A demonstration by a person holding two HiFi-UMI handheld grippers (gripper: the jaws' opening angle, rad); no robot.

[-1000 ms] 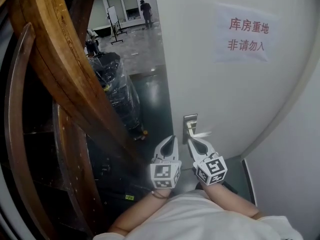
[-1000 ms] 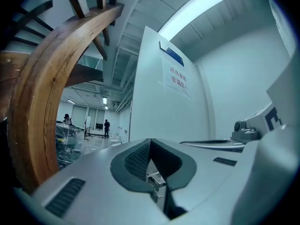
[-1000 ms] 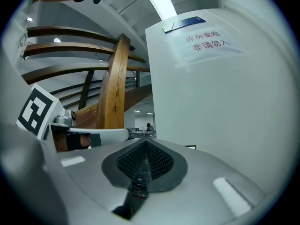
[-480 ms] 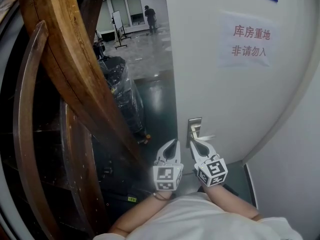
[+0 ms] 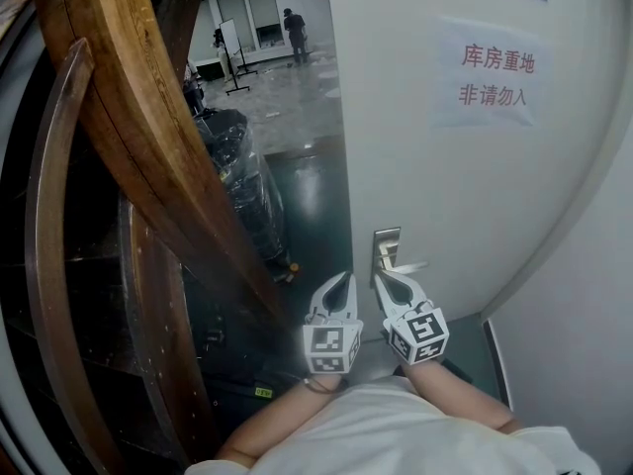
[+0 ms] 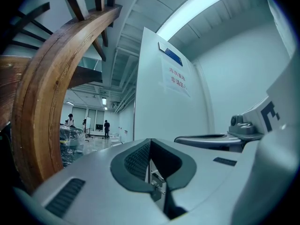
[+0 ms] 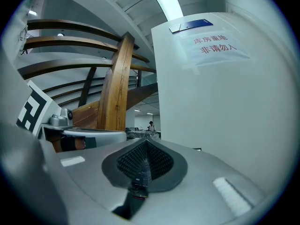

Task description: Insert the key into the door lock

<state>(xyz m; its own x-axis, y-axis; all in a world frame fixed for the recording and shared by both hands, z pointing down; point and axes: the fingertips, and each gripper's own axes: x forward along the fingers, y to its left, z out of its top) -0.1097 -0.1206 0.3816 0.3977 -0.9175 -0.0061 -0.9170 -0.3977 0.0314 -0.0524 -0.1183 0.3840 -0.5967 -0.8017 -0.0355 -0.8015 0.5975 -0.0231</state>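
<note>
The white door [image 5: 445, 186] stands ajar, with a metal lock plate [image 5: 387, 243] and a lever handle [image 5: 410, 265] at its edge. My right gripper [image 5: 379, 278] points up just under the plate, its jaws shut and nothing clearly between the pads [image 7: 154, 161]. My left gripper [image 5: 343, 277] is beside it, to the left of the door's edge. It is shut on a small notched metal piece, seemingly the key [image 6: 156, 183], held deep between its pads. The keyhole itself does not show.
A curved wooden stair stringer [image 5: 138, 137] rises close on the left. Plastic-wrapped goods [image 5: 237, 176] stand beyond the door gap on a shiny floor. A paper notice [image 5: 492, 75] is stuck on the door. People stand far off in the hall [image 5: 294, 30].
The head view shifted slightly to the left about a second ago. Both grippers stay side by side just below the lock plate, jaws unchanged.
</note>
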